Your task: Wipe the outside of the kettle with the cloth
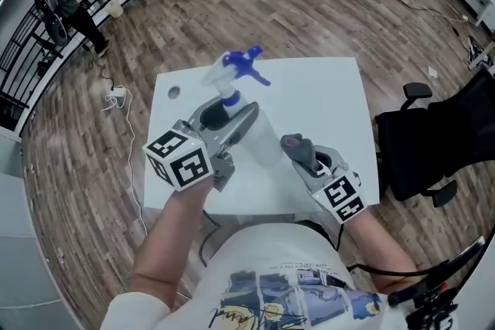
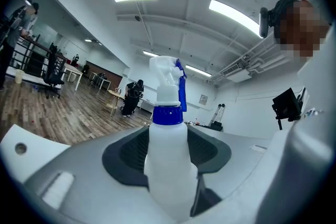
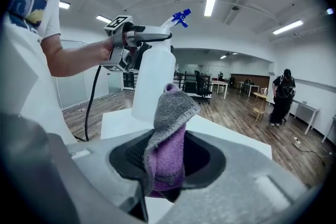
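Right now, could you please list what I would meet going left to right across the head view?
Left gripper's marker cube → white plastic spray bottle with blue trigger → grey-and-purple cloth → right gripper's marker cube → black office chair.

The spray bottle (image 2: 167, 165) is smooth translucent plastic; the cloth (image 3: 168, 149) is nubby knit.

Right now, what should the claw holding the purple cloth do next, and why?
Probably ease the right claw forward until the cloth touches the side of the spray bottle. The cloth is pinched and sticking up, the left claw grips the bottle above the table, and a gap separates them. No kettle is in view, so the bottle looks like the thing to wipe.
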`<action>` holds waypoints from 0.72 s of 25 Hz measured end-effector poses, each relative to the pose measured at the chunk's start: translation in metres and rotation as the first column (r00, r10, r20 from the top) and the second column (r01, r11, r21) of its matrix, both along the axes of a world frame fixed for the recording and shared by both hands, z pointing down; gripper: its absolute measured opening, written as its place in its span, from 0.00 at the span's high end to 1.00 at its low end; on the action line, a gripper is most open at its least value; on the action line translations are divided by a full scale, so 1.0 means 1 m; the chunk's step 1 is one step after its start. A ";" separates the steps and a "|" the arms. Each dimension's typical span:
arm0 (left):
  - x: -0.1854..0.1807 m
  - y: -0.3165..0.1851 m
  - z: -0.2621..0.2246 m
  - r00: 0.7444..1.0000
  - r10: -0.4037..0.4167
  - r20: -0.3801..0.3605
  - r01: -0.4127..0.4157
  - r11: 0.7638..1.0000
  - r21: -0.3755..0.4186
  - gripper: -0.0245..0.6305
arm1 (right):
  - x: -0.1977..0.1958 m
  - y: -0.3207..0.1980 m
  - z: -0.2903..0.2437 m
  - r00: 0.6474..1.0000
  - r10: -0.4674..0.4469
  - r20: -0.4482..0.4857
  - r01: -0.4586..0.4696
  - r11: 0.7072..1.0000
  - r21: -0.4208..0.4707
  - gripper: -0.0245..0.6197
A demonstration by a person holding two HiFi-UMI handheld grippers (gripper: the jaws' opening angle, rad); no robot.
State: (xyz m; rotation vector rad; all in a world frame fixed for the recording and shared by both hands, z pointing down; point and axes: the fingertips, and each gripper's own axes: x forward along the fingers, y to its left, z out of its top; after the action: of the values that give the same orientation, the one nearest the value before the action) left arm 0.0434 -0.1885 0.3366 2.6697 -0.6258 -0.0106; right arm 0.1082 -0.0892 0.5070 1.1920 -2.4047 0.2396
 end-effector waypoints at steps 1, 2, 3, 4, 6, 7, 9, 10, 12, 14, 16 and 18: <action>-0.004 -0.001 0.000 1.000 0.000 -0.002 0.000 1.000 0.001 0.63 | -0.002 -0.001 -0.003 1.000 0.004 0.001 -0.004 1.000 0.004 0.76; -0.006 -0.003 0.000 1.000 0.001 -0.004 -0.001 1.000 0.002 0.63 | -0.004 -0.002 -0.008 1.000 0.008 0.005 -0.008 1.000 0.015 0.76; -0.009 -0.003 0.001 1.000 0.004 -0.007 -0.004 1.000 0.000 0.63 | -0.007 -0.003 -0.016 1.000 0.011 0.009 -0.012 0.999 0.030 0.76; -0.012 -0.004 0.002 1.000 0.008 -0.009 -0.008 1.000 -0.001 0.63 | -0.011 -0.005 -0.027 1.000 0.014 0.011 -0.015 0.999 0.050 0.76; -0.021 -0.006 0.004 1.000 0.016 -0.008 -0.016 1.000 -0.003 0.63 | -0.025 -0.008 -0.053 1.000 0.013 0.015 -0.015 0.995 0.097 0.76; -0.026 -0.007 0.004 1.000 0.020 -0.007 -0.020 1.000 -0.003 0.63 | -0.034 -0.010 -0.066 1.000 0.010 0.019 -0.012 0.992 0.123 0.76; -0.032 -0.006 0.007 1.000 0.028 -0.004 -0.028 1.000 -0.004 0.63 | -0.050 -0.013 -0.090 1.000 -0.002 0.029 -0.003 0.985 0.173 0.76; -0.034 -0.005 0.008 0.999 0.033 -0.003 -0.033 0.999 -0.005 0.63 | -0.057 -0.014 -0.100 1.000 -0.008 0.028 0.003 0.981 0.194 0.76; -0.037 -0.003 0.010 0.999 0.042 -0.005 -0.042 0.999 -0.009 0.63 | -0.071 -0.014 -0.115 1.000 -0.022 0.005 0.020 0.974 0.224 0.76; -0.041 -0.002 0.011 0.999 0.047 -0.010 -0.047 0.999 -0.012 0.63 | -0.085 -0.013 -0.120 0.999 -0.029 -0.016 0.032 0.971 0.236 0.76; -0.045 -0.003 0.009 0.999 0.049 -0.017 -0.049 0.999 -0.012 0.63 | -0.098 -0.013 -0.116 1.000 -0.027 -0.014 0.029 0.971 0.238 0.76; -0.050 -0.004 0.008 0.998 0.052 -0.020 -0.052 0.999 -0.011 0.63 | -0.106 -0.011 -0.107 1.000 -0.018 -0.018 0.022 0.973 0.231 0.76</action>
State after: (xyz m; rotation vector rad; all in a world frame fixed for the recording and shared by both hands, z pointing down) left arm -0.0063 -0.1922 0.3441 2.6706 -0.5487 -0.0194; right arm 0.0020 -0.1000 0.4000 1.2621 -2.4809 -0.0588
